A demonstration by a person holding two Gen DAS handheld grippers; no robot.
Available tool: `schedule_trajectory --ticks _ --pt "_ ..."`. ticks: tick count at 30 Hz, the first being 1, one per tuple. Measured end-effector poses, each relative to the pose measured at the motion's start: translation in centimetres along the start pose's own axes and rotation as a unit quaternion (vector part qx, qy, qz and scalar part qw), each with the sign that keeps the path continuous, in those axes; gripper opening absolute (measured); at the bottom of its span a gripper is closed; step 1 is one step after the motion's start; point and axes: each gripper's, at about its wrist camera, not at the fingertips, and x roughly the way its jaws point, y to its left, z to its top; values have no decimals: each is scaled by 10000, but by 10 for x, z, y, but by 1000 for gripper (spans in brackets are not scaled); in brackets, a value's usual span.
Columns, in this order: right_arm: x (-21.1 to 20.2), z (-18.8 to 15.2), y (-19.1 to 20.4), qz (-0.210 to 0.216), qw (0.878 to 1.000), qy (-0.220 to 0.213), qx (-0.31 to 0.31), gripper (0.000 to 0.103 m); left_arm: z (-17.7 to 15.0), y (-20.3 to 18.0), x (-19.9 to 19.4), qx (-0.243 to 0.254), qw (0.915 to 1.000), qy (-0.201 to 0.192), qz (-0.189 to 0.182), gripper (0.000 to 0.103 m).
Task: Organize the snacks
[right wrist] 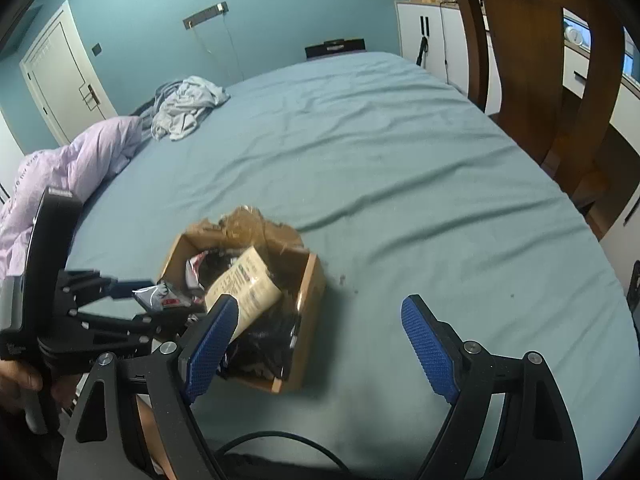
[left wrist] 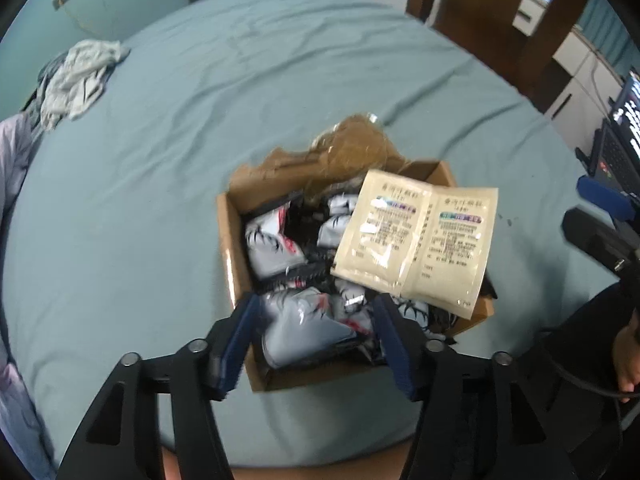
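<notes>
Surface: a wide bed under a wrinkled teal sheet point(right wrist: 380, 168), taking up nearly the whole view.
Box: the open brown cardboard box point(left wrist: 230, 248) sits on the sheet, one torn flap up at the far side.
Contents: grey-and-black foil snack packets point(left wrist: 272, 248) heaped inside; a beige twin sachet with printed labels point(left wrist: 416, 240) lies over the right side.
Left gripper point(left wrist: 316, 340): jaws spread wide over the box's near edge, a grey packet between them, contact unclear.
Right gripper point(right wrist: 320, 344): wide open, gripping nothing, hovering over bare sheet beside the box.
Room: teal walls, white panelled door point(right wrist: 60, 80), brown wooden chair point(right wrist: 536, 60), crumpled grey clothing point(right wrist: 184, 108), lilac quilt point(right wrist: 80, 152).
</notes>
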Motion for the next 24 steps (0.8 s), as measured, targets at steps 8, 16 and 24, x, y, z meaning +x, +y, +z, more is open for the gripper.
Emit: schedule_trajectory --ticks 8,16,24 --pt "18 11 21 -173 9988 213 -410 84 3 13 -23 -418 9979 -474 112 98" --pt "28 9 41 -237 9953 289 -897 84 6 28 -30 -791 9931 -712 494 98" --pt "31 8 40 -211 9955 300 -874 84 9 23 -31 -611 9916 -733 872 98"
